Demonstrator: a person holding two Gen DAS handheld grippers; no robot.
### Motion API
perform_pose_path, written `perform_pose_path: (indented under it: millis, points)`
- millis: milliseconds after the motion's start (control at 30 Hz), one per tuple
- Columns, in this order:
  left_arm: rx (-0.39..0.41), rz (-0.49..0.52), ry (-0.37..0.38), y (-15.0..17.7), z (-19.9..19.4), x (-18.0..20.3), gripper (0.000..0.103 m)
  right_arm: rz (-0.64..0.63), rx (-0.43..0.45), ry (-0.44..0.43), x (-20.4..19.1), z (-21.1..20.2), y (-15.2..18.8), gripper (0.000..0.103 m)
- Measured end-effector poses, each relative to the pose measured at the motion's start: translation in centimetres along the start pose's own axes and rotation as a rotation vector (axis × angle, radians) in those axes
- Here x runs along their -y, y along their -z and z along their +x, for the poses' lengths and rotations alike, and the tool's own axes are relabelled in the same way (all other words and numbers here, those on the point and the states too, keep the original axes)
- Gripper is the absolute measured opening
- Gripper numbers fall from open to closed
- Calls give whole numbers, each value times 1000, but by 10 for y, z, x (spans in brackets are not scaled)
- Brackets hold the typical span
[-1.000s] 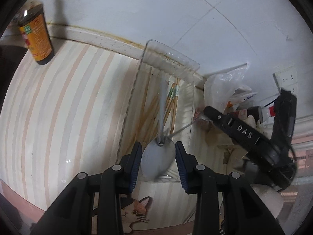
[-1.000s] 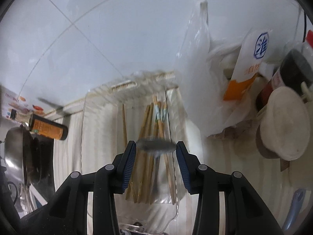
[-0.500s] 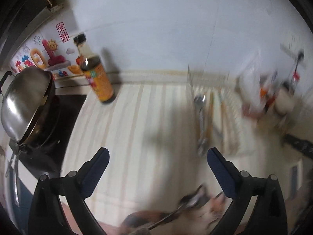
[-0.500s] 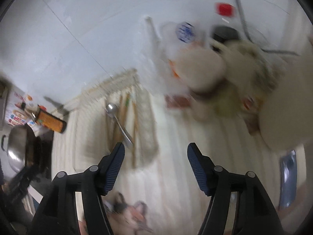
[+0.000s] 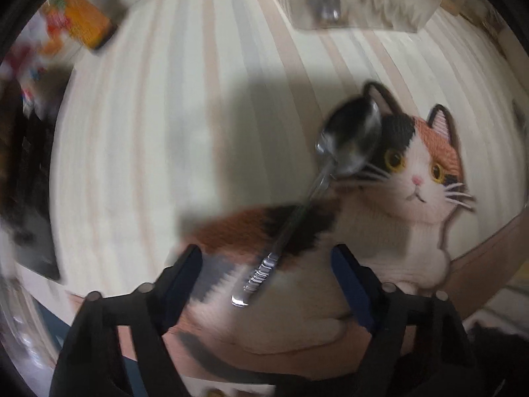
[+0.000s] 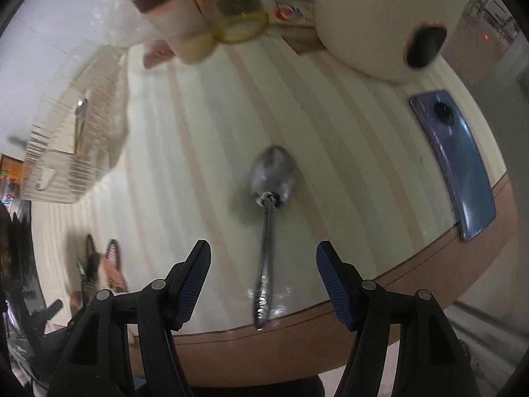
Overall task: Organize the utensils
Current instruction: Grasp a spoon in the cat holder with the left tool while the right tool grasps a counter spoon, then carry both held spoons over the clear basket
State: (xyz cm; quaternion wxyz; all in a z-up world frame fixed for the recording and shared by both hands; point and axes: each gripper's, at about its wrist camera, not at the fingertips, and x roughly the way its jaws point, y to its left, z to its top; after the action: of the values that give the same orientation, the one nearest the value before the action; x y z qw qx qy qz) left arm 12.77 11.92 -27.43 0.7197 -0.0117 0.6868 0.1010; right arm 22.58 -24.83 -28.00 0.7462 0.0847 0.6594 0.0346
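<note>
a second earlier each gripper hung over the clear tray (image 6: 69, 152) with a spoon; now one spoon (image 5: 334, 168) lay on the cat mat (image 5: 426, 198) under my left gripper (image 5: 267, 283), jaws released and closing in. another spoon (image 6: 269, 205) lay between my right gripper (image 6: 263, 284) jaws, untouched. i judged two more pickups due.
</note>
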Motion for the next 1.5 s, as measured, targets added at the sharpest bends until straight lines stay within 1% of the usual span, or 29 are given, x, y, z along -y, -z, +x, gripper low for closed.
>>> perform_pose_path:
  millis: [33, 67, 100, 167, 200, 267, 300, 333, 400, 433, 500, 533, 567, 600, 667, 700, 733, 800, 867, 967, 1100, 1200, 1233, 1267, 1300, 1367, 1400, 1433, 1500]
  points:
    - [-9, -29, 34, 0, 1, -1, 73, -3, -11, 6, 0, 5, 2, 66]
    - [-32, -56, 77, 1, 3, 0, 69, -8, -25, 5, -1, 12, 3, 64]
    - [-45, -75, 101, 2, 5, 1, 68, -16, -37, 7, -2, 18, 4, 59]
    - [-42, -86, 131, 5, 4, 10, 66, -55, -5, 41, -13, 20, 6, 52]
    - [-42, -86, 146, 5, 3, 14, 66, -90, 1, 76, -21, 22, 8, 45]
    - [-46, -92, 178, 6, 2, 22, 66, -150, 20, 131, -35, 25, 11, 37]
    - [-47, -95, 192, 5, 2, 24, 66, -184, 32, 152, -42, 26, 13, 31]
    - [-50, -105, 218, 5, 1, 26, 66, -205, 38, 149, -47, 26, 14, 15]
    - [-56, -127, 268, 4, -2, 27, 61, -249, 37, 143, -57, 28, 18, 10]
    - [-53, -139, 265, 4, -4, 25, 58, -279, 30, 132, -62, 29, 21, 9]
    - [-28, -167, 231, 2, -9, 14, 58, -303, 6, 102, -67, 29, 24, 8]
    - [-14, -178, 216, 3, -12, 9, 58, -293, -9, 80, -65, 29, 25, 8]
    - [2, -190, 195, 3, -14, 3, 58, -261, -26, 42, -61, 29, 23, 8]
    - [7, -199, 184, 2, -15, -1, 58, -206, -49, -16, -52, 29, 21, 8]
    - [20, -197, 155, -3, -13, -8, 59, -143, -61, -51, -38, 28, 15, 11]
    - [25, -186, 139, -8, -12, -9, 59, -125, -50, -47, -31, 26, 12, 18]
    - [31, -166, 118, -11, -10, -7, 59, -108, -34, -41, -25, 24, 11, 30]
    - [32, -114, 94, -21, -5, 3, 59, -77, -14, -28, -13, 20, 10, 37]
    - [21, -73, 82, -29, 3, 13, 59, -46, -11, -34, -4, 20, 9, 39]
    - [34, -72, 91, -36, 6, 23, 60, -23, 0, -70, -1, 19, 4, 46]
    - [50, -83, 91, -53, 8, 30, 62, -70, 26, -71, -13, 23, -12, 48]
    - [64, -84, 97, -57, 7, 33, 58, -151, 46, -25, -28, 21, -10, 48]
    - [72, -86, 96, -59, 6, 36, 51, -173, 47, -11, -41, 27, -17, 49]
    - [83, -83, 95, -63, 3, 37, 35, -207, 51, 26, -48, 27, -14, 49]
    - [89, -78, 93, -61, 0, 37, 32, -233, 53, 60, -54, 28, -12, 48]
    - [84, -76, 90, -69, -1, 38, 32, -287, 67, 133, -64, 29, -6, 37]
    - [85, -80, 90, -70, -2, 39, 32, -299, 69, 138, -66, 27, -5, 25]
    - [87, -90, 88, -71, -3, 38, 32, -298, 66, 141, -67, 26, -4, 7]
    - [89, -107, 81, -65, -6, 38, 32, -298, 59, 144, -66, 24, -4, 6]
